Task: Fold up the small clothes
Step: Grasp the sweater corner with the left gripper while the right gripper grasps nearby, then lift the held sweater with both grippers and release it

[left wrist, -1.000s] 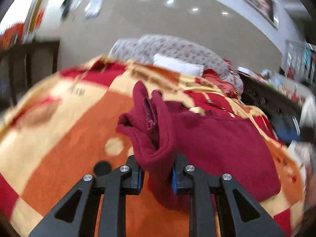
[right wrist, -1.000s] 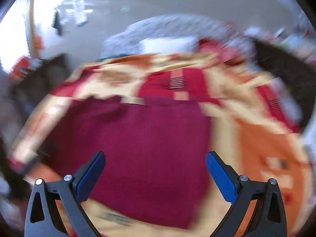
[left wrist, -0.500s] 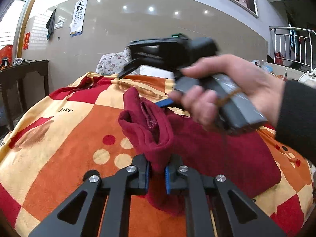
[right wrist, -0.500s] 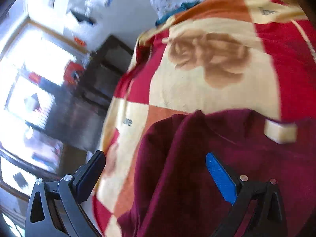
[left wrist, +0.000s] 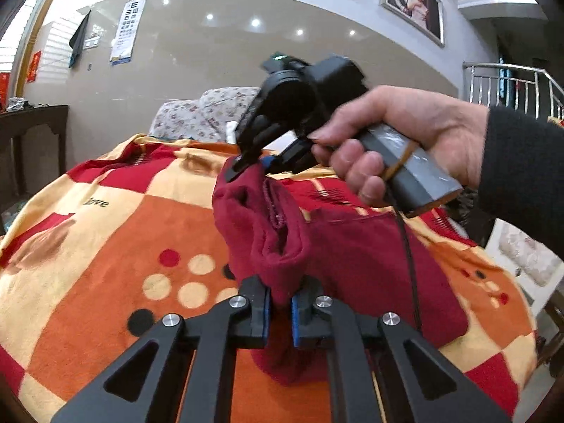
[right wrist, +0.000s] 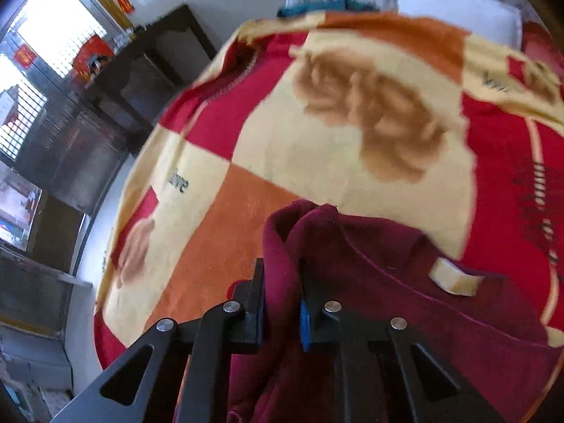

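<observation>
A dark red garment point(left wrist: 356, 257) lies on a patterned blanket point(left wrist: 105, 246) spread over a bed. My left gripper point(left wrist: 280, 312) is shut on a bunched fold of the garment at its near left edge and holds it lifted. My right gripper point(left wrist: 255, 167), held in a hand, pinches the far top of the same raised fold. In the right wrist view my right gripper point(right wrist: 282, 313) is shut on the garment point(right wrist: 370, 317), whose cream label point(right wrist: 454, 280) shows to the right.
The blanket point(right wrist: 335, 105) has red, orange and cream squares. Pillows point(left wrist: 204, 116) lie at the bed's far end. A dark wooden cabinet point(right wrist: 116, 105) stands left of the bed. A metal railing point(left wrist: 511, 84) is at far right.
My right gripper swung over to the raised fold and closed on it; one second ago it was open above the flat garment. My left gripper tightened on the fold and kept holding it.
</observation>
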Action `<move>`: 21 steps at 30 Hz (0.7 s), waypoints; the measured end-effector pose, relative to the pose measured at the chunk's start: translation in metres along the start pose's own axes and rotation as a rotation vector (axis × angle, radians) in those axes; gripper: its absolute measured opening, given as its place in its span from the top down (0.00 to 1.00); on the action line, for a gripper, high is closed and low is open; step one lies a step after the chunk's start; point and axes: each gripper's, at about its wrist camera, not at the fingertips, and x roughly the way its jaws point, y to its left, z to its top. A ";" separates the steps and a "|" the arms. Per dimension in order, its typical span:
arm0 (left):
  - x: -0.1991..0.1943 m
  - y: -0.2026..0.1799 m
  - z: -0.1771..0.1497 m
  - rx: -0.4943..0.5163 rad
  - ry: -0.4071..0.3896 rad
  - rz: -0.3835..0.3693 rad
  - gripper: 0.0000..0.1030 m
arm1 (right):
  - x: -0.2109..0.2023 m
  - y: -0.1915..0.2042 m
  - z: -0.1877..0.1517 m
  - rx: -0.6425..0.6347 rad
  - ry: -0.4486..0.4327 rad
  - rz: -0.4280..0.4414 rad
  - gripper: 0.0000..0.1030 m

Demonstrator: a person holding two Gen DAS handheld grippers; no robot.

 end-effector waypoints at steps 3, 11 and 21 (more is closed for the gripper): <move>-0.004 -0.021 0.005 0.006 -0.003 -0.037 0.93 | -0.039 -0.022 -0.015 0.025 -0.048 -0.027 0.85; -0.006 -0.095 0.004 0.029 0.032 -0.158 0.93 | -0.128 -0.094 -0.074 0.123 -0.168 -0.075 0.86; 0.036 -0.165 -0.025 0.039 0.186 -0.208 0.93 | -0.162 -0.172 -0.130 0.188 -0.179 -0.160 0.86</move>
